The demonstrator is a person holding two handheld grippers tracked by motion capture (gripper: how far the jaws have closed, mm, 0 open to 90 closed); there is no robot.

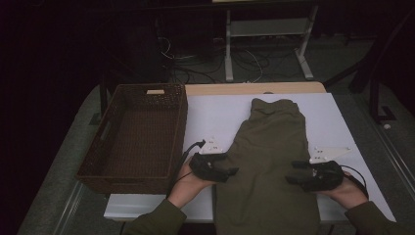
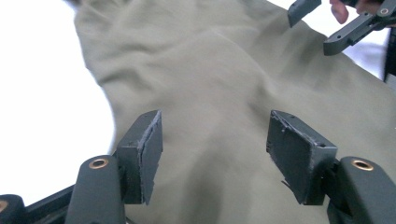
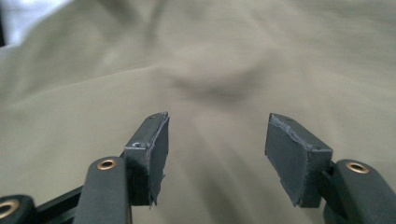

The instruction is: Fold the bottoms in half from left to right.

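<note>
Olive garment (image 1: 269,166) is laid lengthwise on the white table (image 1: 215,117), just right of the wicker basket (image 1: 137,137), with its near end hanging past the table's front edge. The left gripper (image 1: 230,172) is held over the garment's left edge, and the right gripper (image 1: 293,180) over its right edge; both sets of jaws are seen parted with nothing between the pads (only cloth lies beneath them). A fold is judged to be in hand, so both edges should be pinched at matching points and lifted evenly. Bare table is left either side of the garment; the basket's wall crowds the left.
</note>
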